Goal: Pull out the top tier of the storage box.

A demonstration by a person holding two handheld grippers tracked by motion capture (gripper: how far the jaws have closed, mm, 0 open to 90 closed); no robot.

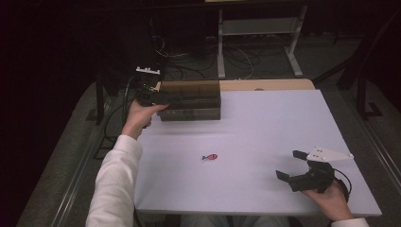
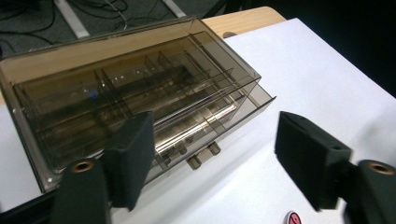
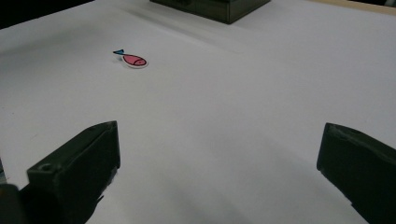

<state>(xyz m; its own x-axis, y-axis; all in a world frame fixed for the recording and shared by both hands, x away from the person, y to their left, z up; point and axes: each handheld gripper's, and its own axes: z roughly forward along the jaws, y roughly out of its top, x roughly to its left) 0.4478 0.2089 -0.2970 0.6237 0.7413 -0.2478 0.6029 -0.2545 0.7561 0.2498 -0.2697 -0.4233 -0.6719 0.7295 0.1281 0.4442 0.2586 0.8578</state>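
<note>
Just beyond the open left claw (image 2: pixel 215 154) sits the drawer box (image 2: pixel 140 93).

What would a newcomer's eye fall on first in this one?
Probably the smoky see-through drawer box at the far left of the white table, its lower drawer pulled slightly out, with the left hand-held gripper open just in front of it. Next, the tiny pink fish lying alone mid-table, while the right hand-held gripper rests open at the near right edge.
</note>
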